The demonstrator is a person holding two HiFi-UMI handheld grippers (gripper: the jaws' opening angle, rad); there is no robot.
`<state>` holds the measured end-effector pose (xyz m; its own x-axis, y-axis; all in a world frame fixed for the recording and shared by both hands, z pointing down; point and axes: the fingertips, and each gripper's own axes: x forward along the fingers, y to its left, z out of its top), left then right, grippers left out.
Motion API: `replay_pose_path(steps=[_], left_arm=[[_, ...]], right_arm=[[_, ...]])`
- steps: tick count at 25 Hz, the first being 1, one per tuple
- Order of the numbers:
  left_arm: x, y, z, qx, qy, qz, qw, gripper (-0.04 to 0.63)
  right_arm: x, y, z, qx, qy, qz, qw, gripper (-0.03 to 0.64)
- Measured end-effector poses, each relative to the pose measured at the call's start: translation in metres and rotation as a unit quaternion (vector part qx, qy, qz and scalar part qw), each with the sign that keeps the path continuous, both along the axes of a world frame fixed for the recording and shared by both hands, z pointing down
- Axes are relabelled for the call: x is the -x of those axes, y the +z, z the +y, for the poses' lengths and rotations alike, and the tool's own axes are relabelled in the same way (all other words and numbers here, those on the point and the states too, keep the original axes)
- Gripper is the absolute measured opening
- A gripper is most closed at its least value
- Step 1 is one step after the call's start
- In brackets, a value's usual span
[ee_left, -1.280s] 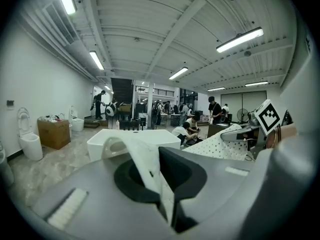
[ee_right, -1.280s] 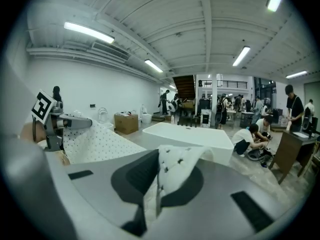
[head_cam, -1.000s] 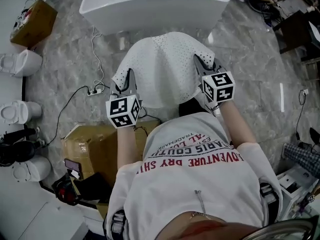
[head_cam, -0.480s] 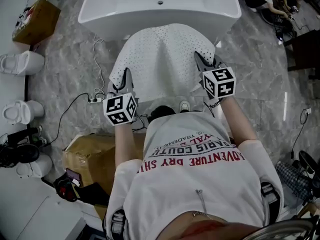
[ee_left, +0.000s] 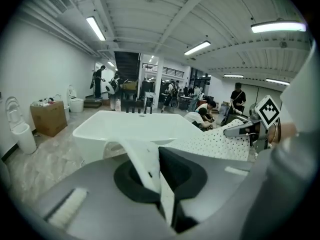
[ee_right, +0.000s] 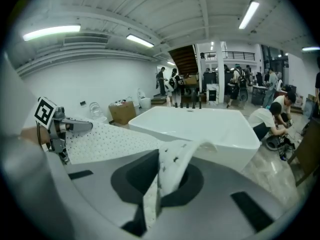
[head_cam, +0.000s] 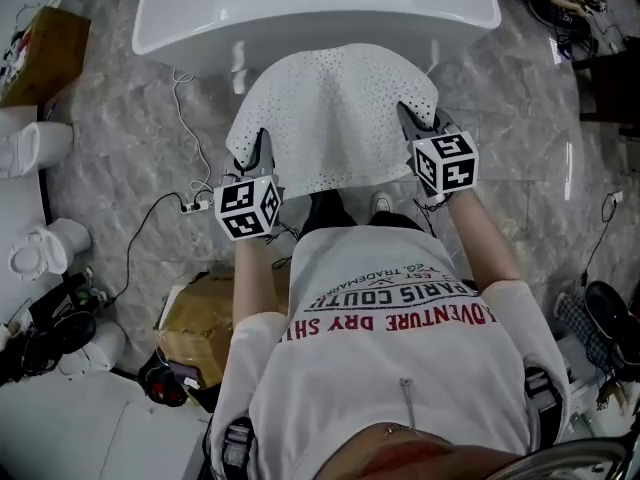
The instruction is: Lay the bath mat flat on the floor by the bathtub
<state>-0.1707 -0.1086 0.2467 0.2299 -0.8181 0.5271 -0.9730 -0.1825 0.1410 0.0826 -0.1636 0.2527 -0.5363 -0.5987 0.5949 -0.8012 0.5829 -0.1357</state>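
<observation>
A white perforated bath mat point(head_cam: 333, 115) hangs stretched between my two grippers, above the grey marble floor just in front of the white bathtub point(head_cam: 310, 8). My left gripper point(head_cam: 256, 160) is shut on the mat's near left corner point(ee_left: 150, 166). On the near right corner point(ee_right: 167, 176) my right gripper point(head_cam: 418, 128) is shut too. The mat sags in the middle and its far edge reaches toward the tub's rim. From the left gripper view the tub point(ee_left: 135, 129) stands ahead; the right gripper view shows the tub point(ee_right: 200, 126) ahead as well.
A power strip with a white cable point(head_cam: 195, 206) lies on the floor left of the mat. A cardboard box point(head_cam: 210, 313) sits behind my left arm, another box point(head_cam: 40, 43) at far left. Toilets point(head_cam: 35, 148) line the left wall. People crouch beyond the tub.
I have stepped forward: the tub now shows more fully and lies closer to the mat's far edge. Both grippers still hold the mat's corners, raised as before.
</observation>
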Motion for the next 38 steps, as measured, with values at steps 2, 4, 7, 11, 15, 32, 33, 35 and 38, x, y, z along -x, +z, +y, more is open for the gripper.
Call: replay_pose_path(steps=[2, 4, 7, 11, 15, 32, 33, 35, 38], left_arm=[[0.014, 0.015, -0.02, 0.019, 0.009, 0.01, 0.9997, 0.018], [0.028, 0.03, -0.04, 0.032, 0.015, 0.016, 0.9993, 0.017], [0.047, 0.056, -0.069, 0.038, 0.025, 0.017, 0.9988, 0.017], [0.065, 0.098, -0.085, 0.064, 0.038, 0.019, 0.9971, 0.018], [0.066, 0.148, -0.109, 0.075, 0.034, 0.015, 0.9964, 0.017], [0.081, 0.473, -0.149, 0.073, 0.029, -0.022, 0.9967, 0.018], [0.08, 0.491, -0.151, 0.071, 0.032, -0.025, 0.9967, 0.018], [0.077, 0.526, -0.156, 0.067, 0.038, -0.031, 0.9965, 0.018], [0.075, 0.57, -0.164, 0.062, 0.05, -0.038, 0.9961, 0.018]], right_arm=[[0.007, 0.016, -0.013, 0.022, 0.018, 0.005, 1.0, 0.014], [0.013, 0.032, -0.027, 0.037, 0.033, 0.009, 0.999, 0.014], [0.024, 0.058, -0.051, 0.042, 0.044, 0.017, 0.998, 0.014], [0.042, 0.096, -0.063, 0.06, 0.046, 0.029, 0.997, 0.014], [0.049, 0.148, -0.084, 0.076, 0.038, 0.031, 0.996, 0.014], [0.04, 0.474, -0.127, 0.067, -0.004, 0.049, 0.997, 0.014], [0.039, 0.494, -0.129, 0.065, -0.003, 0.05, 0.997, 0.014], [0.037, 0.531, -0.132, 0.064, -0.001, 0.05, 0.997, 0.014], [0.033, 0.577, -0.138, 0.061, 0.004, 0.051, 0.997, 0.014]])
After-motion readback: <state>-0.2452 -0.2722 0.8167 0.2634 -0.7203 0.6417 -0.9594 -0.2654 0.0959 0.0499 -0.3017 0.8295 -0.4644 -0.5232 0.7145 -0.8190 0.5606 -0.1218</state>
